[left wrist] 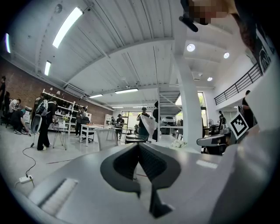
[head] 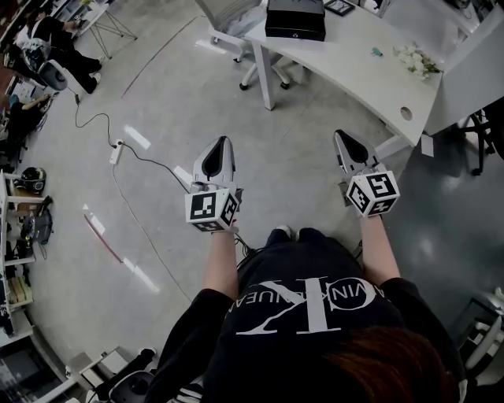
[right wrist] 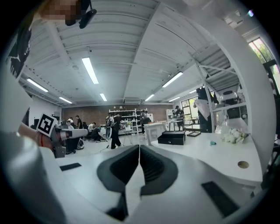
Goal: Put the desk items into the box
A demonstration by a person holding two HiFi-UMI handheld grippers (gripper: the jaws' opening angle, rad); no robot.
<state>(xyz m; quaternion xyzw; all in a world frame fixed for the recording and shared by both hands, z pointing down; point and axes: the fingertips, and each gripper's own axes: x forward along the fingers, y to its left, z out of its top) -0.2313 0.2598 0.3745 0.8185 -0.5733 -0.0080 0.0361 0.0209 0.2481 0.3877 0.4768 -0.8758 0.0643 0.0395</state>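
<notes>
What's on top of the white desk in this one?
The white desk carries a black box at its far end, a small teal item and a bunch of white flowers. The box's inside cannot be seen from here.

Black short-sleeved T-shirt (head: 309, 311) printed with large white lettering.

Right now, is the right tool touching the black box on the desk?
Apart. The head view shows the right tool held over the floor, short of the desk, with the black box at the desk's far end.
</notes>
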